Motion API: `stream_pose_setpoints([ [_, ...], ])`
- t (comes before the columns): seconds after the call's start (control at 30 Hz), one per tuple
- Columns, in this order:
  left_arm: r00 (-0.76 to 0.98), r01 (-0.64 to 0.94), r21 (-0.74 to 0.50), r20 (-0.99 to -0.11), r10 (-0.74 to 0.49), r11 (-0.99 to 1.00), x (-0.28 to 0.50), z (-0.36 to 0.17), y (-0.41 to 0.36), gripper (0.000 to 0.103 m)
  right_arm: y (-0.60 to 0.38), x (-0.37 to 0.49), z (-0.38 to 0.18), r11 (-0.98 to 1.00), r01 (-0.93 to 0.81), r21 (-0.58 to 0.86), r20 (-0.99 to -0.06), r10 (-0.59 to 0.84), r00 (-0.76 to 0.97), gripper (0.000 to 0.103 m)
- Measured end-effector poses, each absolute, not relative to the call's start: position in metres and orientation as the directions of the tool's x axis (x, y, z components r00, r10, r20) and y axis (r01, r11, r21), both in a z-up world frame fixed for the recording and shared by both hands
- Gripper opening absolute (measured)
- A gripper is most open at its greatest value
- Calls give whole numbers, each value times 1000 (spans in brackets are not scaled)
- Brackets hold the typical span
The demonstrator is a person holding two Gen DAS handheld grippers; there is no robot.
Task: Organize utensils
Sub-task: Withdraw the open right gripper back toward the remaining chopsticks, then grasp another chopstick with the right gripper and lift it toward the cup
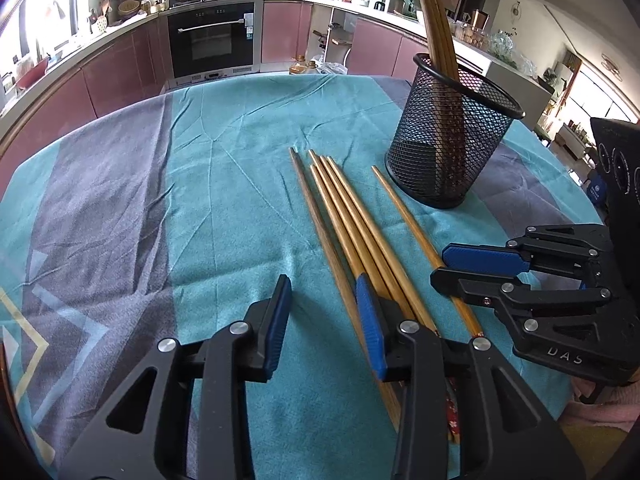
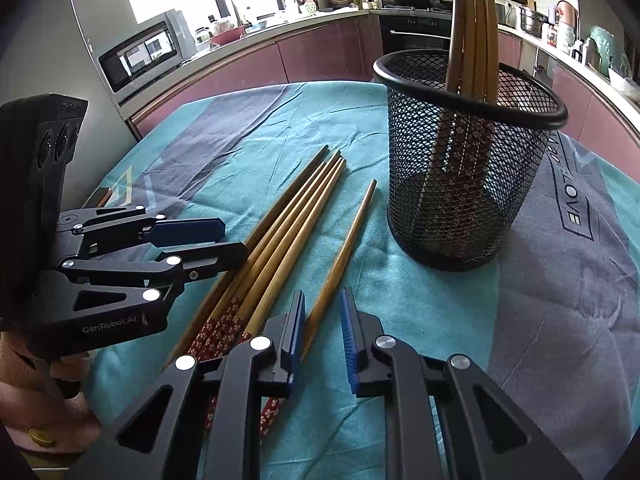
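Several wooden chopsticks (image 1: 344,216) lie side by side on the teal cloth, and one single chopstick (image 1: 404,216) lies apart to their right; they also show in the right wrist view (image 2: 280,232), with the single one (image 2: 344,256) nearer my right gripper. A black mesh cup (image 1: 452,136) holds several upright chopsticks (image 1: 436,32); the cup (image 2: 468,168) stands beyond the single chopstick. My left gripper (image 1: 326,320) is open over the bundle's near ends. My right gripper (image 2: 322,340) is open, its jaws either side of the single chopstick's near end.
The table is covered by a teal and grey cloth (image 1: 200,184). Kitchen counters and an oven (image 1: 212,36) stand behind. The right gripper (image 1: 460,268) is close to the left one, and the left gripper (image 2: 224,240) shows in the right wrist view.
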State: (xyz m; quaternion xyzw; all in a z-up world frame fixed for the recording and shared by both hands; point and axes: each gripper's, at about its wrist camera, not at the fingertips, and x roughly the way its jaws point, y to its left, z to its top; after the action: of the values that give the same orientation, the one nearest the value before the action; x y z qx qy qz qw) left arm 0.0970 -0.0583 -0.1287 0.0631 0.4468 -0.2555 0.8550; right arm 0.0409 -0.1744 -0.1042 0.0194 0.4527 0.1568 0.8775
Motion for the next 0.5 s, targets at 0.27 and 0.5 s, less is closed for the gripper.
stream_pose_setpoints([
  [0.27, 464, 485, -115, -806, -367, 867, 119, -130, -68, 25, -173, 50, -105, 953, -250, 172, -785, 286, 549, 16],
  [0.5, 466, 474, -131, -802, -374, 871, 125, -131, -71, 11, -177, 53, -104, 951, -239, 196, -782, 298, 548, 12],
])
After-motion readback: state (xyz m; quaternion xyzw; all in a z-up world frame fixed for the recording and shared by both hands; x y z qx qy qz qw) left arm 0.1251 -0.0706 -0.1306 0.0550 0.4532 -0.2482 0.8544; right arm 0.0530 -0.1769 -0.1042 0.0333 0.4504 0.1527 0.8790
